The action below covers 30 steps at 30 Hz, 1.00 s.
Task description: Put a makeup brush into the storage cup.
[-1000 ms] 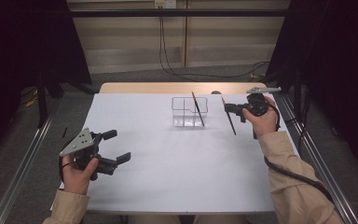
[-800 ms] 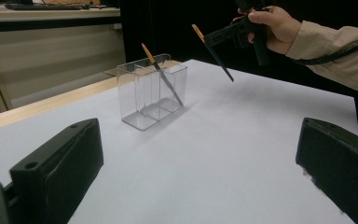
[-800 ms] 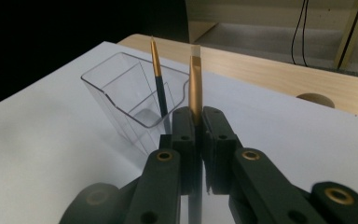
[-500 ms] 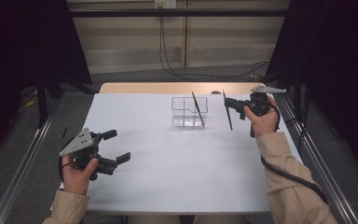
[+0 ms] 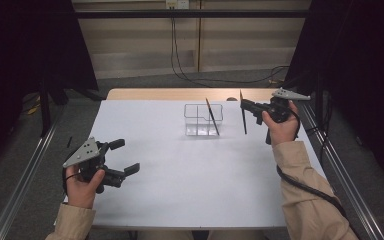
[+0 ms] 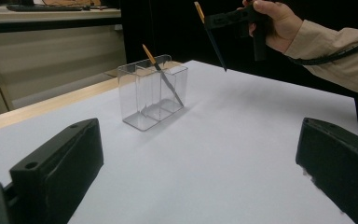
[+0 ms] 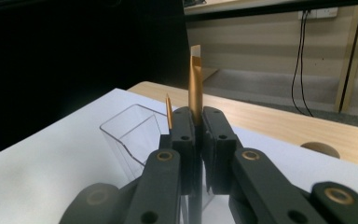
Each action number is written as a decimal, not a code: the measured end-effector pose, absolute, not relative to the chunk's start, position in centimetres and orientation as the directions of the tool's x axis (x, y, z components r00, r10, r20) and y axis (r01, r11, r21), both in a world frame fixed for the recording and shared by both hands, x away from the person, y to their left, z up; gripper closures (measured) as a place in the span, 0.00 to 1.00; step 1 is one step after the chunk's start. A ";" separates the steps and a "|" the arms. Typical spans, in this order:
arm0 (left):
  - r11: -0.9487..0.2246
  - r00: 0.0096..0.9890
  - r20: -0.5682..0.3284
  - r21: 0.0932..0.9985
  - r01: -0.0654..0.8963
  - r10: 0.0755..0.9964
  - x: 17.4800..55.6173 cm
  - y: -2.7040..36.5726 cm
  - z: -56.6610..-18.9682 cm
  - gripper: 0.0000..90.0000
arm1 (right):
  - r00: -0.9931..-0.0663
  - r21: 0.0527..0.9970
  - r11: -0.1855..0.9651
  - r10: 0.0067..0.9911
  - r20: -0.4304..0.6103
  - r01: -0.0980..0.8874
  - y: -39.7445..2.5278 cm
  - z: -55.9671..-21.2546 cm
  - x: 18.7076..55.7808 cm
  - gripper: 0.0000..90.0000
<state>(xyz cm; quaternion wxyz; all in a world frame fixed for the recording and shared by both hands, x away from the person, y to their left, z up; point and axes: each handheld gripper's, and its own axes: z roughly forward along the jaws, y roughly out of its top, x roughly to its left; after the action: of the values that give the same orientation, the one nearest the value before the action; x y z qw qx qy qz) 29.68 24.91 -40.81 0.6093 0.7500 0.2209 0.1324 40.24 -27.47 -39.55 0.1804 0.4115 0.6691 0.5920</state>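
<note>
1. While our right gripper (image 5: 245,106) clamps a pen (image 5: 243,120) upright just right of the holder (image 5: 203,120), bare desk (image 5: 190,170) lies around.
2. Another pen (image 5: 212,117) leans inside the holder.
3. Our left gripper (image 5: 126,157), jaws apart, rests near the desk's left edge.

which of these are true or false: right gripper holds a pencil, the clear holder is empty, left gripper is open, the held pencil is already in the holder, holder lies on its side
1. The right gripper is shut on a pencil. True.
2. The clear holder is empty. False: one pencil in the holder already leans inside it.
3. The left gripper is open. True: its jaws stand wide apart above the table.
4. The held pencil is already in the holder. False: it hangs in the air to the holder's right, apart from it.
5. The holder lies on its side. False: it stands upright on the table.
</note>
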 end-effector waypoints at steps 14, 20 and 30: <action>-0.157 0.868 -0.069 0.973 0.167 0.491 29.7 25.0 -40.8 0.01 | -0.607 0.959 -0.060 0.763 0.223 0.276 -27.1 -38.7 40.3 0.94; -0.157 0.869 -0.073 0.973 0.170 0.489 29.7 25.0 -40.8 0.01 | -0.614 0.964 -0.075 0.758 0.221 0.255 -26.8 -38.4 40.5 0.94; -0.156 0.869 -0.075 0.973 0.171 0.490 29.7 25.0 -41.0 0.01 | -0.620 0.967 -0.069 0.756 0.211 0.245 -26.3 -37.9 41.0 0.94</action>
<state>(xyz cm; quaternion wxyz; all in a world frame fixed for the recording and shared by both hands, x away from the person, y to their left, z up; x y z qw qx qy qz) 29.75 24.99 -40.95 0.6110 0.7491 0.2206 0.1302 40.97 -26.25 -37.89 0.2053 0.3847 0.6505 0.6218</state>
